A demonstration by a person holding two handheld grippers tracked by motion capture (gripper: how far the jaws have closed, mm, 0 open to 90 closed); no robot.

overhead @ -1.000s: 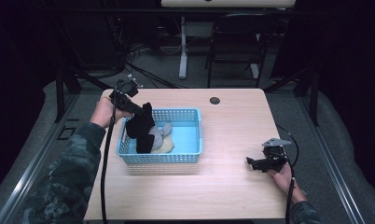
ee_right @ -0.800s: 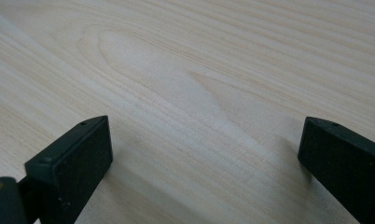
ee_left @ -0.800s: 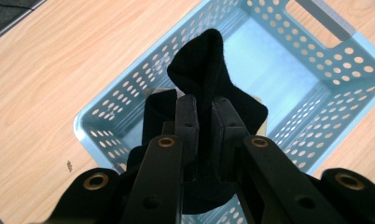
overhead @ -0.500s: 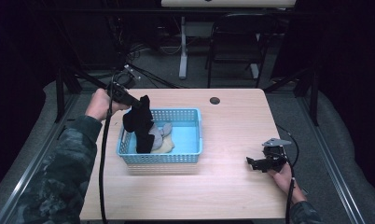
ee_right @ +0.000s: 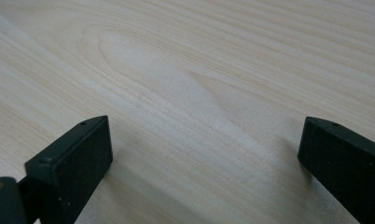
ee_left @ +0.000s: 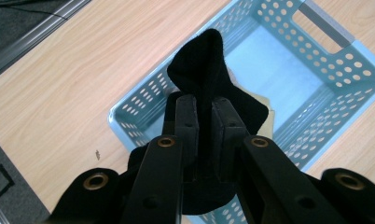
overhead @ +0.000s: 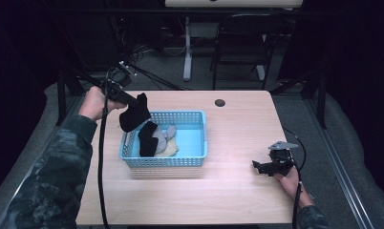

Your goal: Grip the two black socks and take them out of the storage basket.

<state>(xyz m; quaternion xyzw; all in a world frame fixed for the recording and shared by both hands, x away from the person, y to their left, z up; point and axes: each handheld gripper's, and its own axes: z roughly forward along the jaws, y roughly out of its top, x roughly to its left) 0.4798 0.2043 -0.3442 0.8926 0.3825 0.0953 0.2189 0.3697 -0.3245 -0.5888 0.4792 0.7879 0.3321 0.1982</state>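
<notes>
Black sock [overhead: 135,114] pinched in left gripper [ee_left: 204,116], hanging over the basket's [overhead: 199,143] left edge, lower end not yet out. Pale socks [overhead: 167,140] left inside. Right gripper [overhead: 262,166] spread, idle on table [overhead: 238,124].

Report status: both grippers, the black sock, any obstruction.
Left gripper shut on black sock, above blue basket. Right gripper open over bare table. Nothing obstructing.

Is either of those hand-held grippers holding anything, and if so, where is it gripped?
The left hand-held gripper pinches a black sock near its upper end; the rest hangs into the basket. The right hand-held gripper is open and holds nothing.
</notes>
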